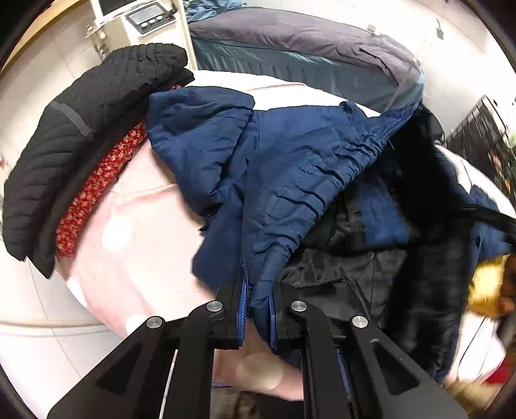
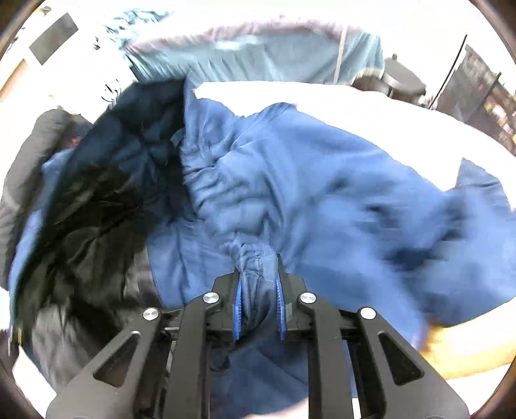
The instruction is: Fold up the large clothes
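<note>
The navy padded jacket (image 1: 283,167) lies rumpled across the pink spotted bedcover (image 1: 135,206), its dark lining and black fur trim (image 2: 84,206) turned up on one side. The left gripper (image 1: 258,306) points steeply down with its jaws closed tight on a bunched fold of the jacket's gathered edge, blue pads pressing the cloth from both sides. The right gripper (image 2: 258,309), seen through a motion-blurred view, has its jaws clamped on another gathered bunch of the same blue fabric. Just beside the jacket at the edge of the bedcover sits a folded black quilted coat (image 1: 80,138) stacked on a red patterned garment (image 1: 96,196). Beyond the bed, a dark grey duvet (image 1: 290,35) and a white cabinet with a digital scale (image 1: 150,19).
</note>
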Tool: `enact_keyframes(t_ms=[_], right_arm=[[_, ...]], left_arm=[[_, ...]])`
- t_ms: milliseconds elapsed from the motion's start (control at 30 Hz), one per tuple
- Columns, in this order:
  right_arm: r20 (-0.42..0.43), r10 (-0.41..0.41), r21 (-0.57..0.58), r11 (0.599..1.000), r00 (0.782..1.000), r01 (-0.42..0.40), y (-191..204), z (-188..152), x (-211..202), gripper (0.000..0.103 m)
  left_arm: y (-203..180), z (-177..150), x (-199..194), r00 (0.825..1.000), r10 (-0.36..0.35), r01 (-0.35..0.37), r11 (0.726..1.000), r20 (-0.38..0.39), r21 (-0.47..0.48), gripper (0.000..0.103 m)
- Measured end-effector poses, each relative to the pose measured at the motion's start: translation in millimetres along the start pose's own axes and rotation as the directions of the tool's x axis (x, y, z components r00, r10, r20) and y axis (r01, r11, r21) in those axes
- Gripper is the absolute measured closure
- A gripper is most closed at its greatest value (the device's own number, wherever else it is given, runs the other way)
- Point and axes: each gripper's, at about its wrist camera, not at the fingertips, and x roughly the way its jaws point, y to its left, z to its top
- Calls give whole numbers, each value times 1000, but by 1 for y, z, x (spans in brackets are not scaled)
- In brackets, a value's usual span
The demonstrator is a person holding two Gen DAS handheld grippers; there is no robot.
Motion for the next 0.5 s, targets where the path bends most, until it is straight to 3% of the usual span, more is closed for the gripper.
enact_keyframes(t_ms=[100, 200, 333, 400, 500], right_arm=[[61, -34, -11, 999, 998, 34, -53, -33, -66, 87], [38, -49, 32, 998, 998, 47, -102, -70, -101, 87], [-19, -81, -12, 997, 996, 81, -118, -132, -116, 87], [-60, -86, -31, 996, 994, 85, -114, -161, -108, 87], [-138, -94, -47, 995, 986, 88, -120, -205, -90, 87]], left_arm=[[11, -9, -8, 1000, 6, -5, 998, -23, 63, 93], [16, -26, -11, 998, 56, -48, 984, -40, 174, 93], [17, -57, 1, 990, 104, -73, 957, -97, 281, 93], [17, -80, 15, 982, 149, -102, 935, -115, 339, 93], [19, -111, 33, 970, 168, -92, 924, -178, 372, 93]])
